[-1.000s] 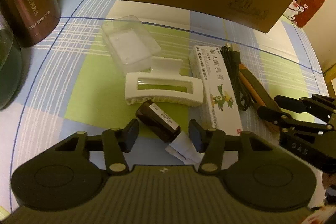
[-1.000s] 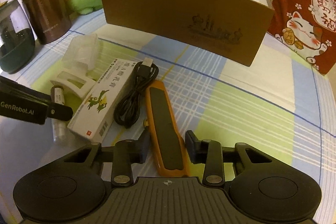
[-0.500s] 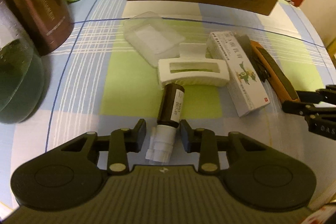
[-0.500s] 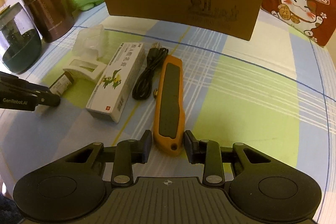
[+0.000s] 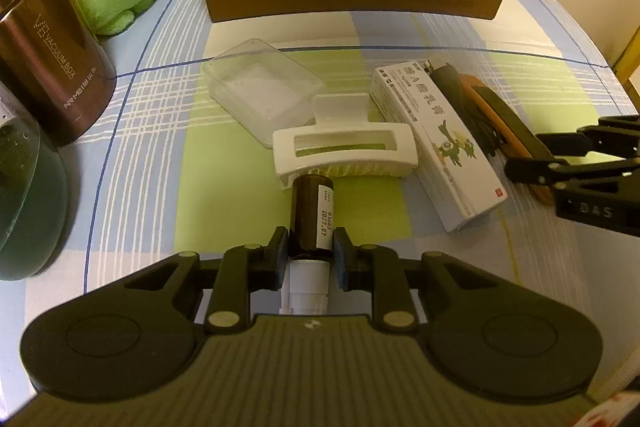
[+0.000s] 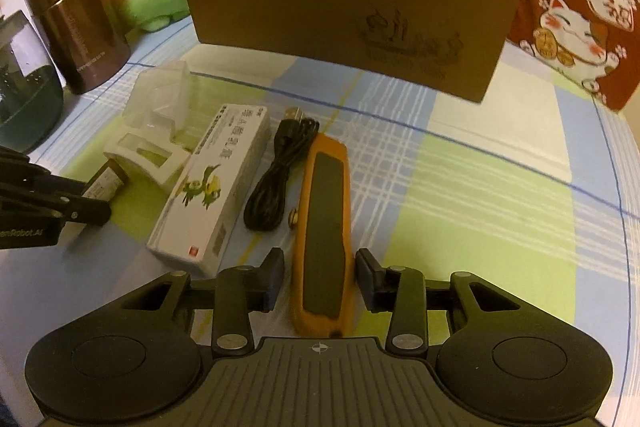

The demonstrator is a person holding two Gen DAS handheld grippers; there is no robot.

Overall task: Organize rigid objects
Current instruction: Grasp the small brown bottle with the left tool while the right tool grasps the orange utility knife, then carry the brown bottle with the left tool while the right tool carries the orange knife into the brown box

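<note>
Left wrist view: the left gripper point(image 5: 311, 254) is pressed together on the small brown bottle point(image 5: 311, 214), pads at the neck end just above the white cap point(image 5: 308, 287). The bottle lies on the checked tablecloth point(image 5: 160, 155), its bottom touching the white hair clip point(image 5: 345, 155). It looks like glass w/ a smooth side, so probably light but slippery and breakable; the shoulder near the cap seems a good place to hold, w/o hard squeezing. On its label I read "2027.07". The brown canister point(image 5: 48, 51) at left says "VACUUM BOX". The white carton point(image 5: 436, 143) has Chinese print I cannot read and a green cartoon; it is stiff card, likely light.

Right wrist view: the right gripper point(image 6: 320, 277) is spread and its jaws are opening, w/ the orange utility knife point(image 6: 326, 227) between them; the pads do not press it. The knife lies flat beside the black cable point(image 6: 276, 179), which is soft, not rigid. The knife seems stiff and a bit heavy; the dark grip strip in the middle is the place to take it. The left gripper's side shows "GenRobot.AI". The brown cardboard box point(image 6: 340, 15) behind has only a faint drawing.
</note>
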